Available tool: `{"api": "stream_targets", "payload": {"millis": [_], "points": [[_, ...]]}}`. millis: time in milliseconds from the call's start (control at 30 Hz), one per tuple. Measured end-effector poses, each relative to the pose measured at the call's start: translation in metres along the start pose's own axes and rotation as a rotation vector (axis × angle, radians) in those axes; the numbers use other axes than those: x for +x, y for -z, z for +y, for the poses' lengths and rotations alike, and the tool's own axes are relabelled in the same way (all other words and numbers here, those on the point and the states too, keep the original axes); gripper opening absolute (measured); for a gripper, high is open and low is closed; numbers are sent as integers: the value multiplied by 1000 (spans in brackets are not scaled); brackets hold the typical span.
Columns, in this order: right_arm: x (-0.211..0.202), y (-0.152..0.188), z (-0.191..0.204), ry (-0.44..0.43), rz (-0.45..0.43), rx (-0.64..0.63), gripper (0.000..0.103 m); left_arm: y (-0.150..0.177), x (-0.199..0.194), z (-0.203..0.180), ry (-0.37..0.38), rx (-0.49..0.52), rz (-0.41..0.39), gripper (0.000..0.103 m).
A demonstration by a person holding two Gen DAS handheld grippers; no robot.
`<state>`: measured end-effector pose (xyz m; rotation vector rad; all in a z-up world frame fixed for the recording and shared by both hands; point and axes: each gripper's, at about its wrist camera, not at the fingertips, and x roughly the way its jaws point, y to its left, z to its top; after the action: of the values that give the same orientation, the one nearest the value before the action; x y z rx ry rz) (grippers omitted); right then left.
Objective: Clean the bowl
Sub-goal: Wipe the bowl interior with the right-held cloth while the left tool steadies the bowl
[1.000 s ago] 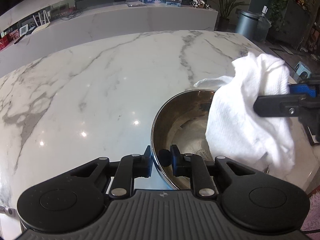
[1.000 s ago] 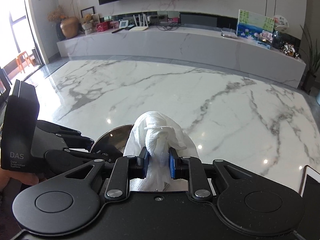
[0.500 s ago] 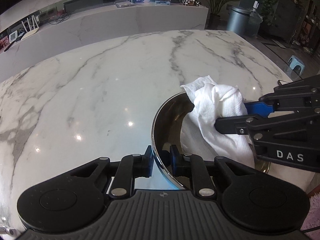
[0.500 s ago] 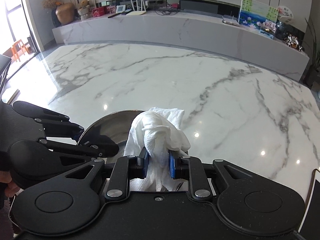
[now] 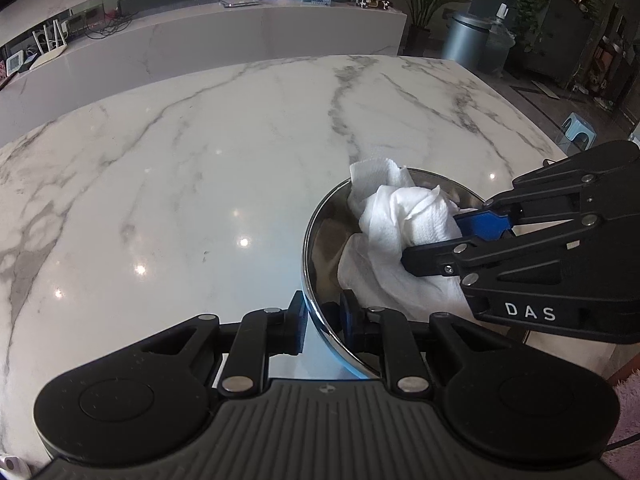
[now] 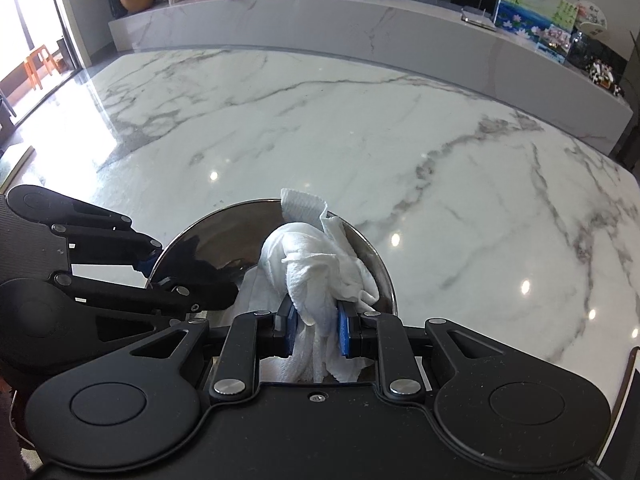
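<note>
A shiny steel bowl (image 5: 320,240) sits on the white marble table near its front right. My left gripper (image 5: 323,320) is shut on the bowl's near rim, one finger outside and one inside. My right gripper (image 6: 316,332) is shut on a bunched white cloth (image 6: 316,256), which is pressed down inside the bowl (image 6: 216,240) against its far wall. The cloth (image 5: 400,216) also shows in the left wrist view, with the right gripper (image 5: 448,240) coming in from the right. The bowl's bottom is mostly hidden by the cloth.
The marble table (image 5: 180,180) stretches wide to the left and back. Its right edge (image 5: 532,120) is close to the bowl. A long marble counter (image 6: 360,32) with routers and pictures runs behind. A dark flat object (image 6: 632,392) lies at the table's right front.
My right gripper has come down with the cloth from above the bowl into it and pushed the cloth toward the far wall. My left gripper has kept its hold on the rim.
</note>
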<state>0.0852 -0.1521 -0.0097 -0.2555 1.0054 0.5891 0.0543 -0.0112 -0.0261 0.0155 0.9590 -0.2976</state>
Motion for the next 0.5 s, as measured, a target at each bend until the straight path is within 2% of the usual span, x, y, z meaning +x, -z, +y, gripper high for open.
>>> {"api": "stream_targets", "payload": {"millis": [200, 500], "points": [[5, -4, 5, -22, 54, -49, 18, -1, 0, 1, 4, 3, 8, 16], [8, -9, 10, -125, 155, -147, 19, 1, -1, 4, 7, -4, 16, 16]]}}
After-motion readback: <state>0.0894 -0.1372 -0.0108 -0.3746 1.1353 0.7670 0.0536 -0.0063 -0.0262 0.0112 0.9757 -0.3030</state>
